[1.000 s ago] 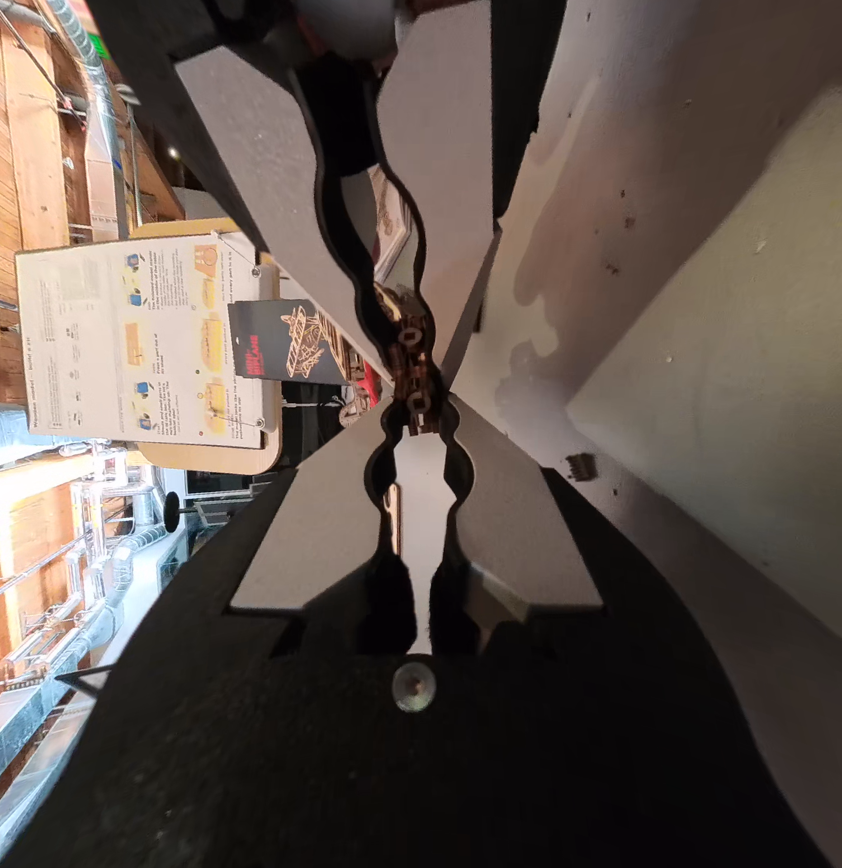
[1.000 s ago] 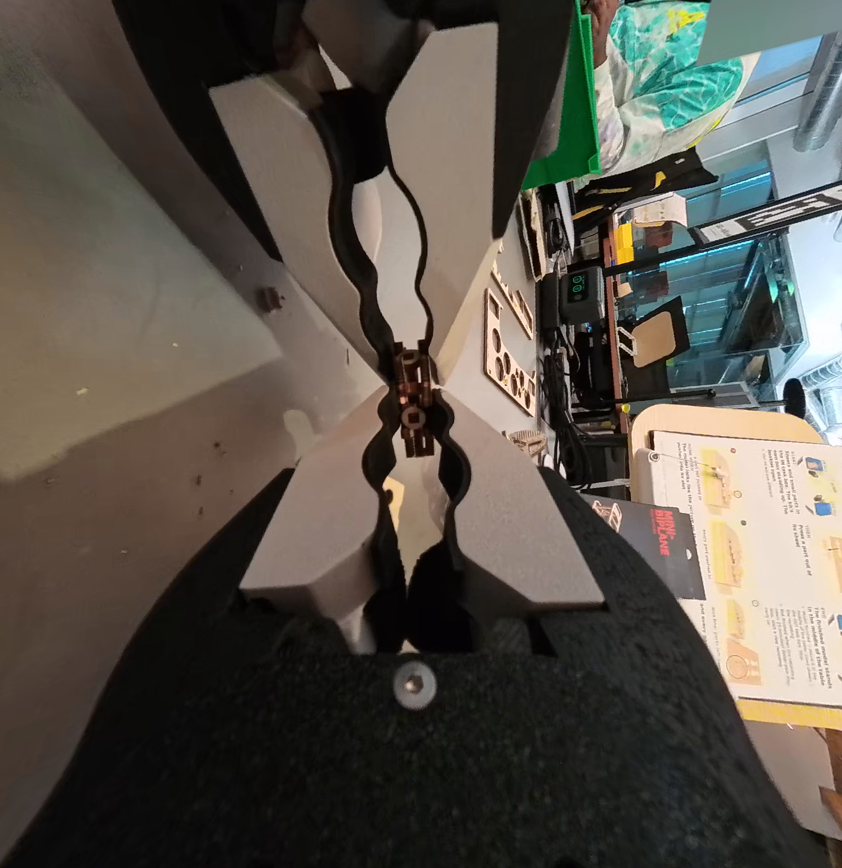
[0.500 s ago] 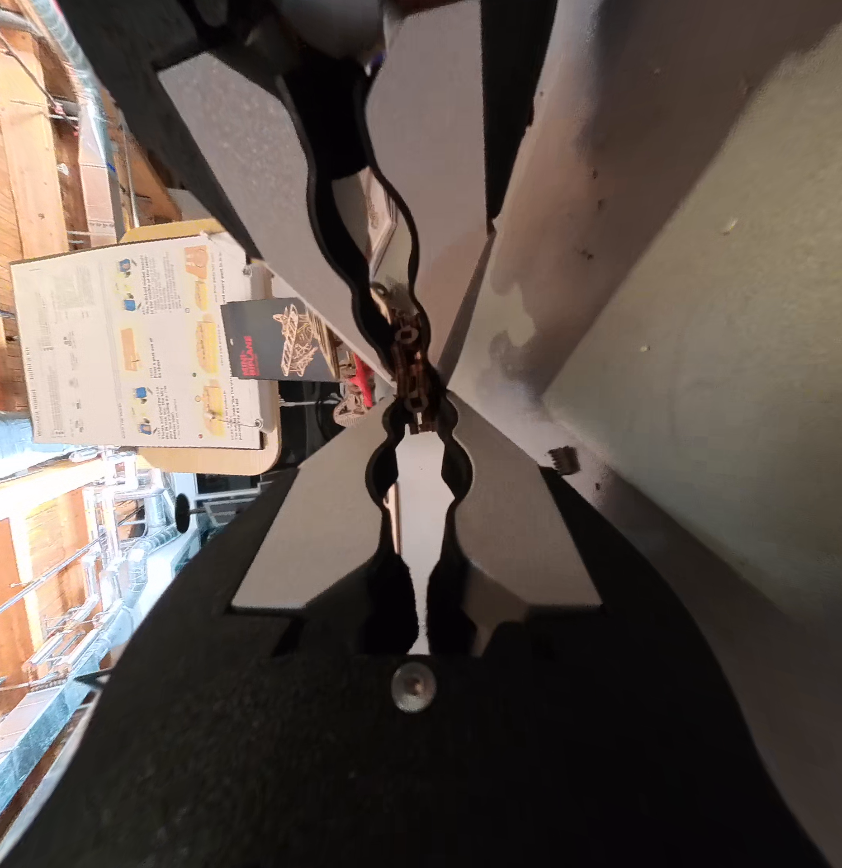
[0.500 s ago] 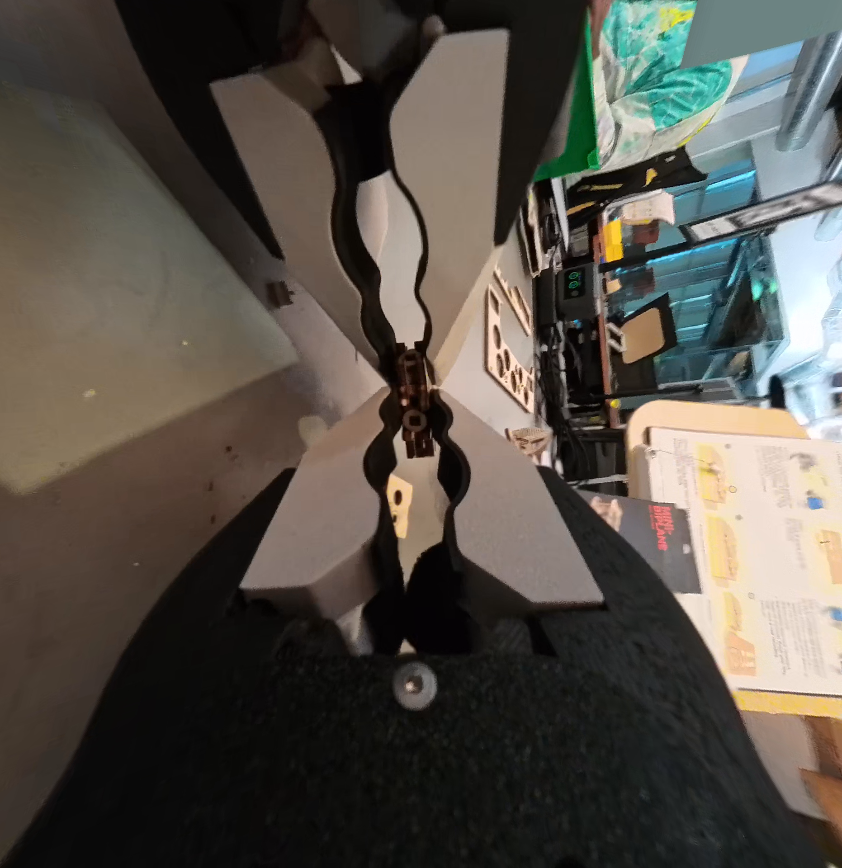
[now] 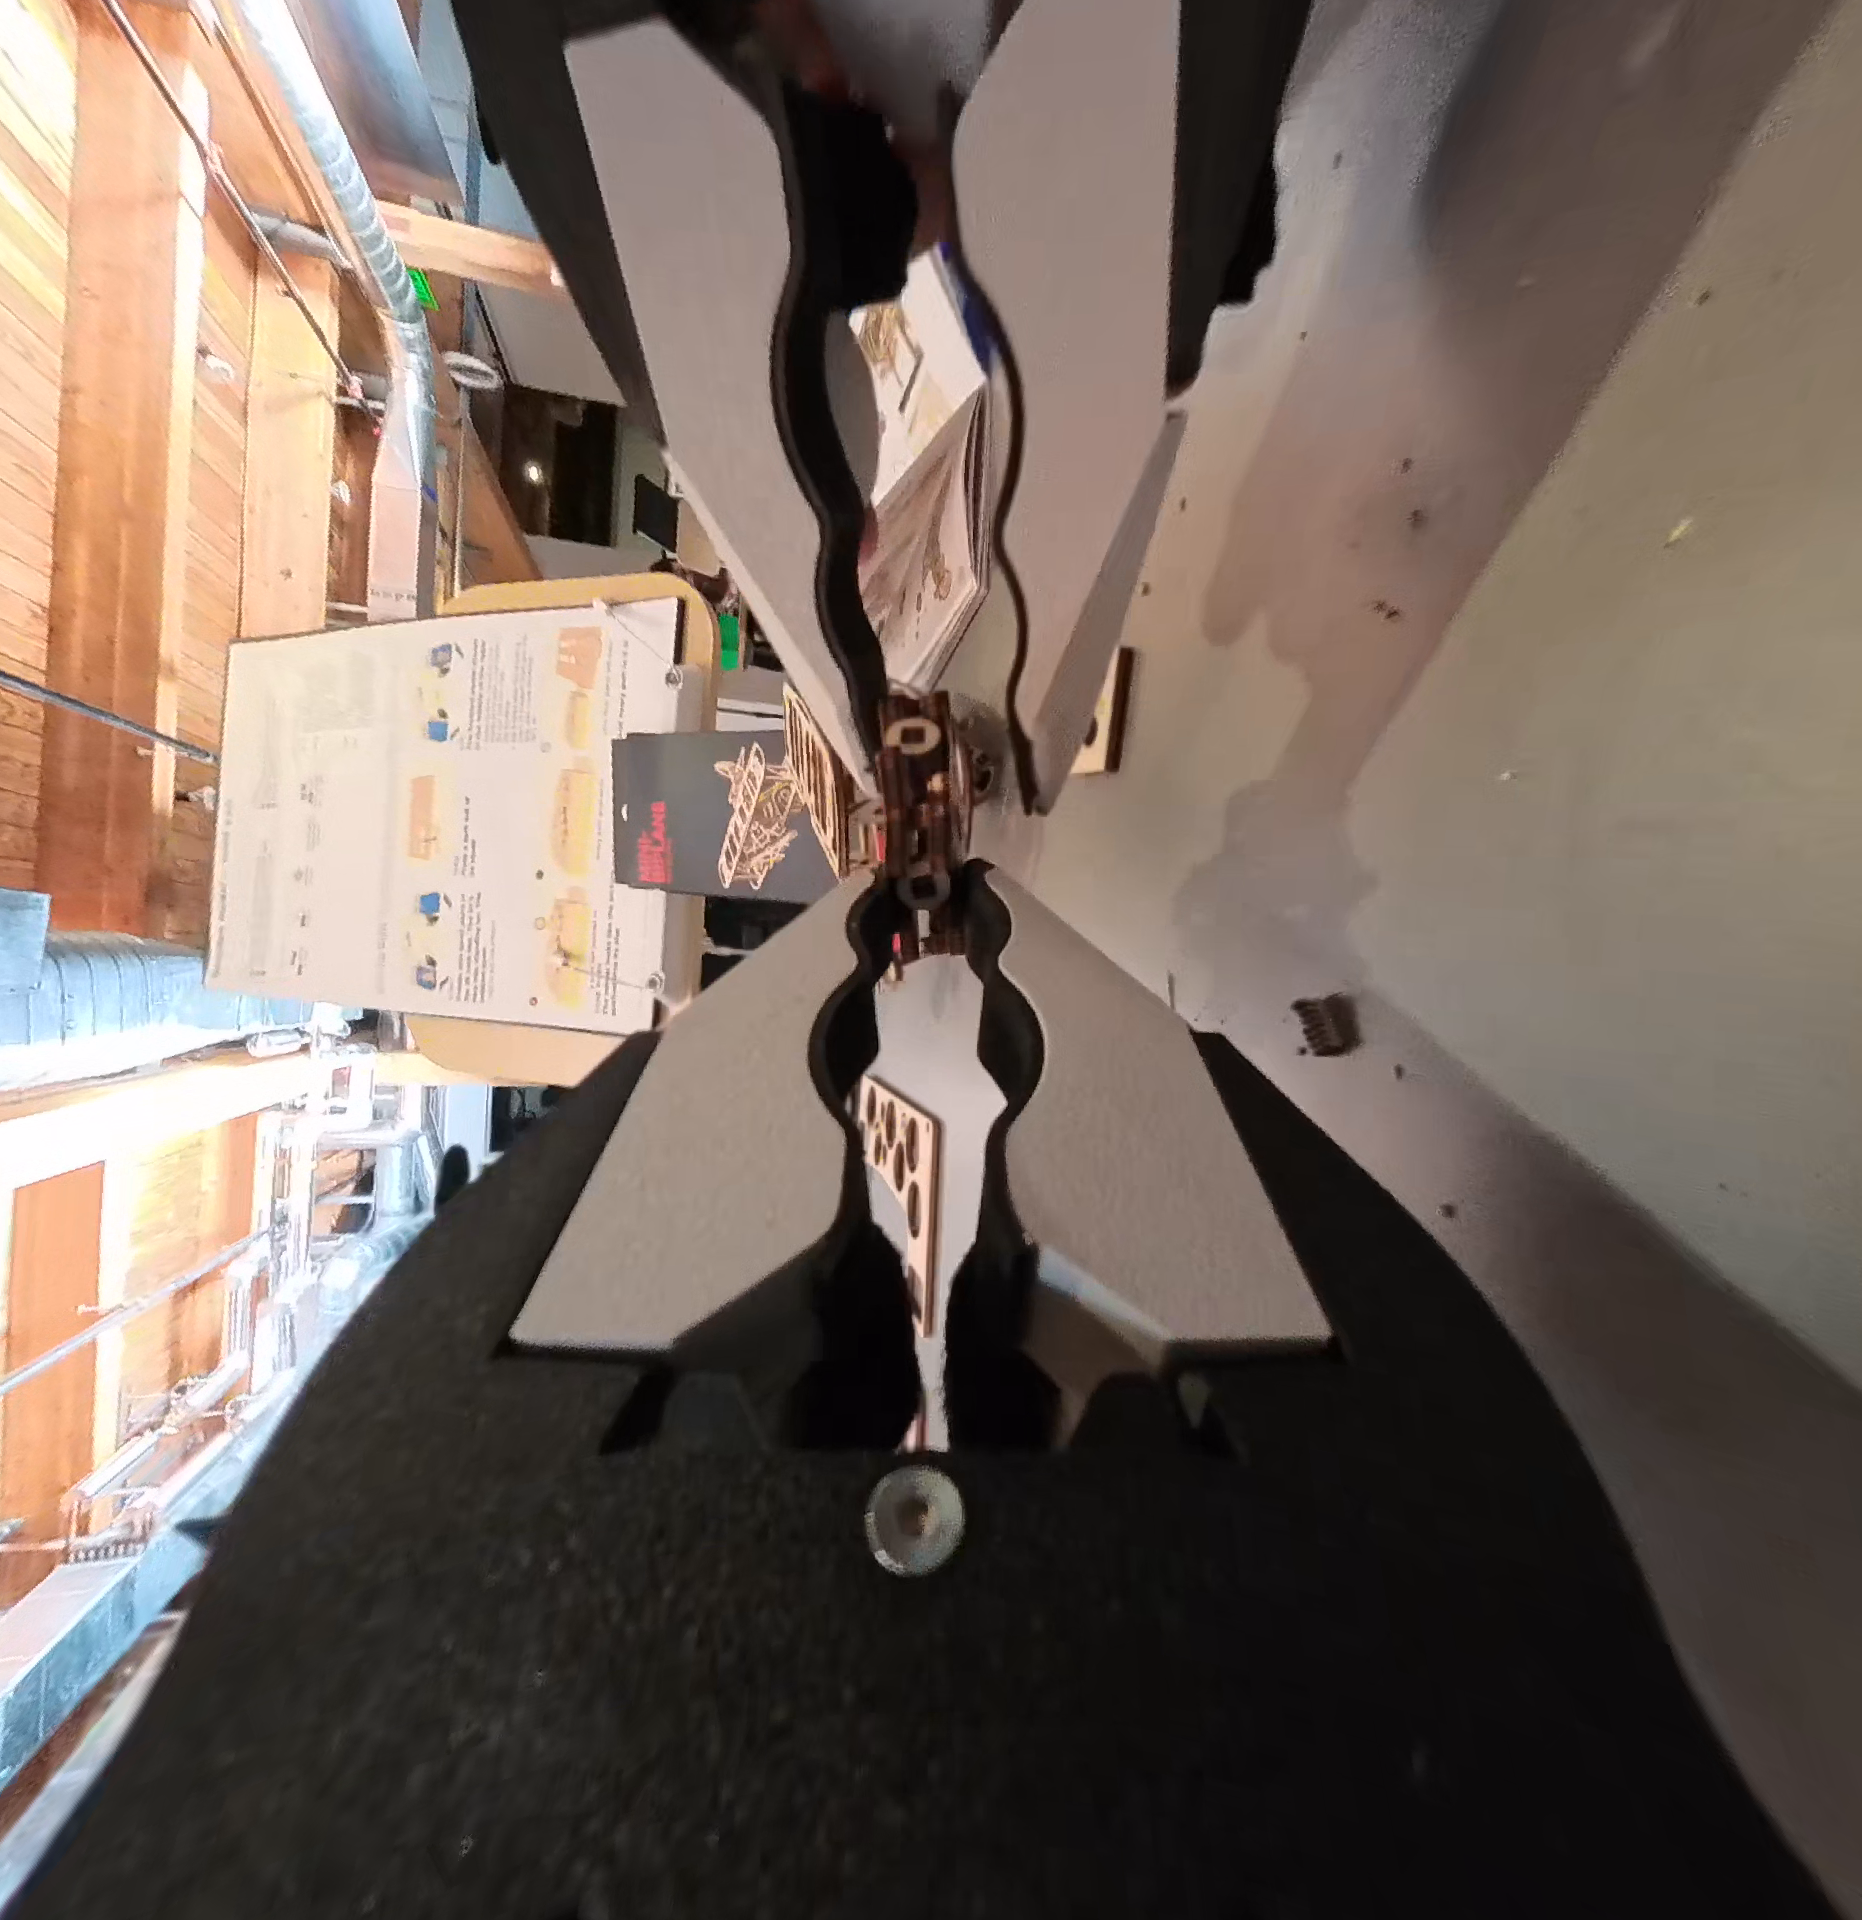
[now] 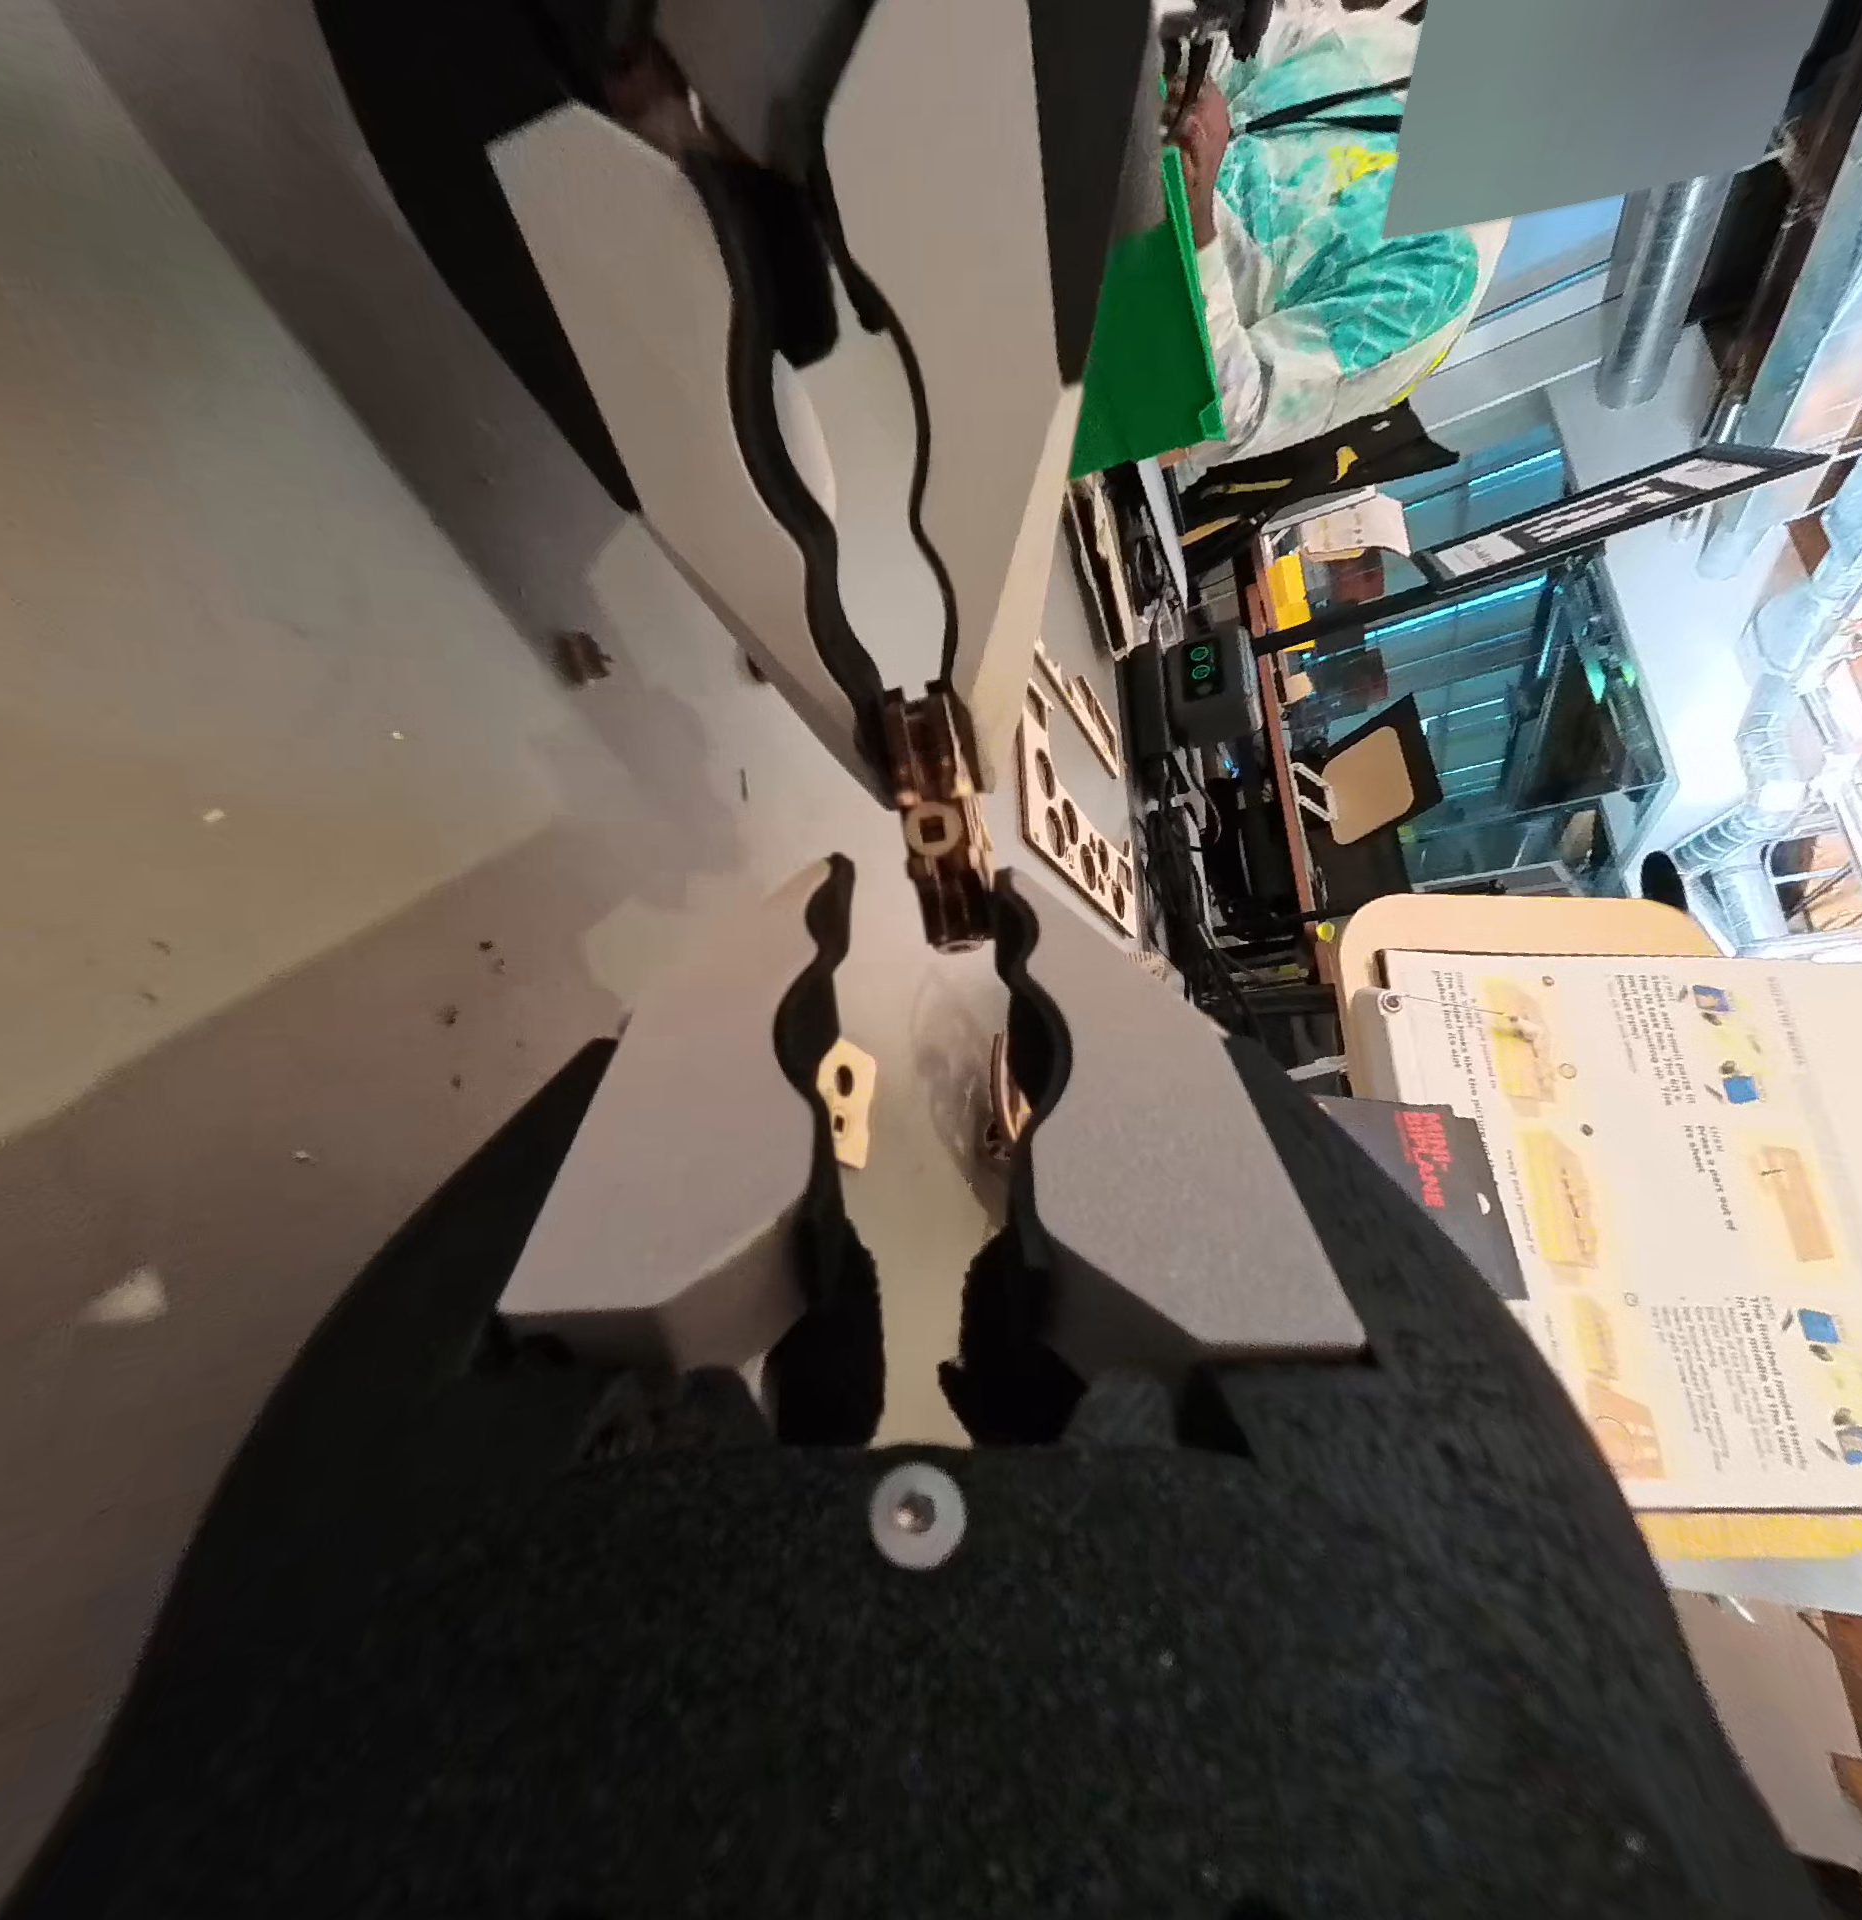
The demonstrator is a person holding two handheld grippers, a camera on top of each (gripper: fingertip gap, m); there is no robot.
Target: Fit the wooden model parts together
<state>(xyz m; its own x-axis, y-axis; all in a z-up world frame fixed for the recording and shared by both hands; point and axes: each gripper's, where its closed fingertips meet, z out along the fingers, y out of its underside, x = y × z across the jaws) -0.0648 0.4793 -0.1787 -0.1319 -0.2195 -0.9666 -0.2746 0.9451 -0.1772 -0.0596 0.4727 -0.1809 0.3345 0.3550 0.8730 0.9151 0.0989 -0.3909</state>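
Held nose to nose above the grey table (image 5: 1529,831): left gripper (image 5: 922,899) and right gripper (image 6: 919,873). Left one clenched on one end of the small wooden assembly (image 6: 932,821), carrying it in the air. Right one released, fingers spread either side of the other end, one finger just beside it. Dark burnt-edged layers stacked together, with a pale piece bearing a square hole. On the table, a loose pale wooden piece (image 6: 847,1103) and a punched-out sheet (image 6: 1072,821).

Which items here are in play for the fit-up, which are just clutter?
In play: wooden assembly, clamped in left tongs; right tongs, open beside it.
Lying about: pale loose part, dark toothed part, punched sheet, instruction board, black card.
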